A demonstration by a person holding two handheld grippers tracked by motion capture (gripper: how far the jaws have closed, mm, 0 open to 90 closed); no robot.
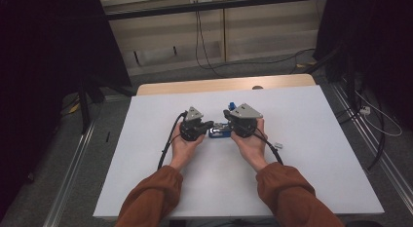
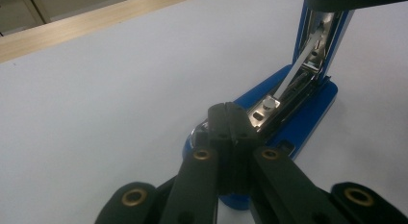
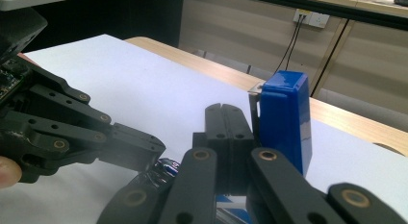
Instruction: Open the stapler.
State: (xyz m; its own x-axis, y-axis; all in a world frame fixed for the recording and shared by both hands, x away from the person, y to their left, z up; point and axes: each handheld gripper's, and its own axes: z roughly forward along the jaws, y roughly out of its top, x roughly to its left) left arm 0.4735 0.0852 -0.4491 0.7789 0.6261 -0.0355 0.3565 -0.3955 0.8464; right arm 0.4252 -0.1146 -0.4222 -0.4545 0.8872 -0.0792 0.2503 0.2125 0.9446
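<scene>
Here the blue metal-and-plastic stapler [image 1: 220, 132] lies open mid-table on the white table sheet [image 1: 302, 139], its lid upright. Just left of the stapler, the left gripper [image 1: 209, 124] has its jaws pressed together at the stapler's base; just right, the right gripper [image 1: 229, 121] also shows its jaws together, beside the raised lid.

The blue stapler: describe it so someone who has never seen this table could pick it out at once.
Start at the white table and go to its middle, where two hands meet. Between the left tool and the right tool lies the stapler, its blue base flat on the table and its top swung up to bare the metal track. It is the only blue thing there; the small pale piece nearby is tiny and colourless.
</scene>
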